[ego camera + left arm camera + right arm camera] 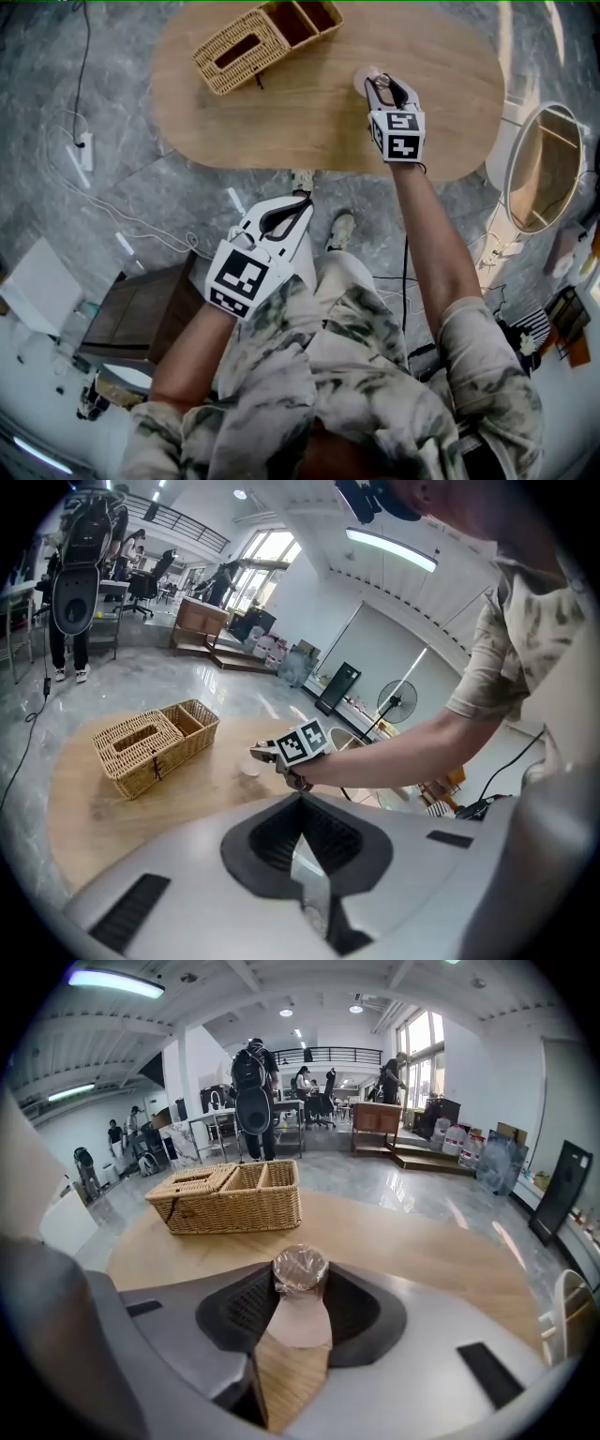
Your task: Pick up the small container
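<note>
My right gripper clamped the small container, which was mostly hidden in the head view's upper right. My left gripper was closed and empty.

No readable text, labels, numbers

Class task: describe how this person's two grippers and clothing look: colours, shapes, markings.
The left gripper and right gripper have pale grey shells with black ribbed pads. Each carries a cube of black-and-white square markers. The person wears a short-sleeved shirt in a pale camouflage print.
</note>
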